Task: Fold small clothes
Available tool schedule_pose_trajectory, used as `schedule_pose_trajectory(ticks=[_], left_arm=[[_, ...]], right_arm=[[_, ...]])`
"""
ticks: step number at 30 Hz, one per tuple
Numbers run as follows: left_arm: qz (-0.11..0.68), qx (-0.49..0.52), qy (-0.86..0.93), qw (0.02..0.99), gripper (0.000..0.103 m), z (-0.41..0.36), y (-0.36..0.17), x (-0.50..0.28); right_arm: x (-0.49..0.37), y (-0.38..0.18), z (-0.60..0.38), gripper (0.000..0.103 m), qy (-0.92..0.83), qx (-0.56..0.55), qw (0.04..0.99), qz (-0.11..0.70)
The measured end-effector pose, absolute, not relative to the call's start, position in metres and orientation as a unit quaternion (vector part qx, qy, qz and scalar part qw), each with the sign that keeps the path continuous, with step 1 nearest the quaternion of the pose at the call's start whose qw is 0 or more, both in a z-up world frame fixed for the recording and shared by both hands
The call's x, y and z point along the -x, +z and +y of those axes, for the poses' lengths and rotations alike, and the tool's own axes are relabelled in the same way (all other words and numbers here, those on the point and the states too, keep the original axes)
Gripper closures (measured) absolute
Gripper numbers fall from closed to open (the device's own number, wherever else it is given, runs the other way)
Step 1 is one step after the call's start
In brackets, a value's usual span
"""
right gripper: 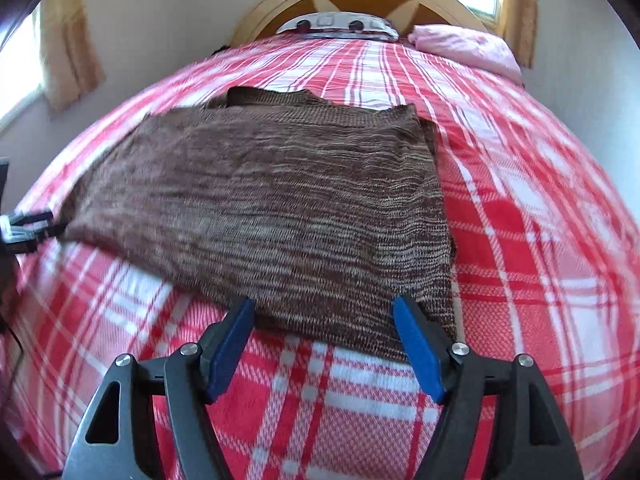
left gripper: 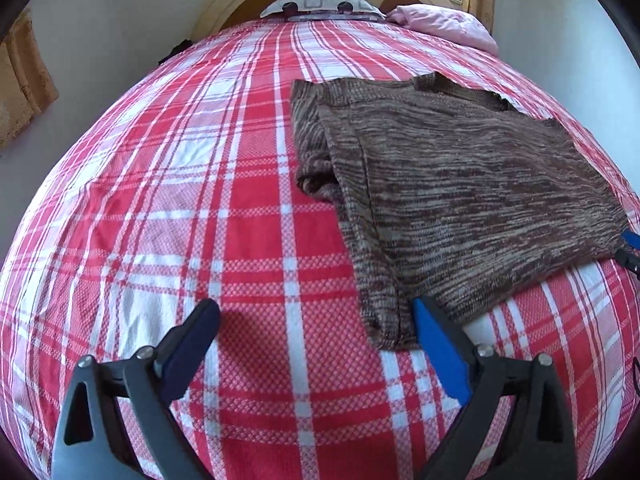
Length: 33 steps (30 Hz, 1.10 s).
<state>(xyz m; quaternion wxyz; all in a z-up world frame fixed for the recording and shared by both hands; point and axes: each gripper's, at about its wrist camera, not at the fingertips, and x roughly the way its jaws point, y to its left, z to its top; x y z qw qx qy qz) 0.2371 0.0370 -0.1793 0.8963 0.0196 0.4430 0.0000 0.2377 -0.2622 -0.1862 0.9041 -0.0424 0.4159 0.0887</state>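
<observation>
Spread wide and empty, both: left gripper (left gripper: pixel 316 320) beside the near-left hem corner, right gripper (right gripper: pixel 324 316) over the near hem of the brown knit sweater (right gripper: pixel 256 200), lying flat mid-bed on the red plaid bedspread (left gripper: pixel 160 200). Soft, light, stretchy; best pinched at 2 near corners.

One brown knit garment (left gripper: pixel 460 184), one pink pillow (left gripper: pixel 444 24) — two grippers (left gripper: pixel 316 312).
</observation>
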Motion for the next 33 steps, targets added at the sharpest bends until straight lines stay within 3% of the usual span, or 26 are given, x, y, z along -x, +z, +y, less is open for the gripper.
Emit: schedule_pose_trajectory(ticks=[11,18,33], left_arm=[[0.452,-0.011,0.003,0.892,0.0,0.045,-0.178,-0.218],[0.456,-0.008,0.001,0.89,0.0,0.051,-0.177,-0.218],[0.463,-0.001,0.011,0.886,0.0,0.091,-0.178,-0.219]], right_arm=[[-0.222,-0.168,-0.239,0.026,0.097,0.052,0.906,0.408],[-0.212,-0.155,-0.159,0.026,0.152,0.141,0.909,0.361],[-0.2,-0.183,-0.01,0.026,0.235,0.291,0.879,0.297]])
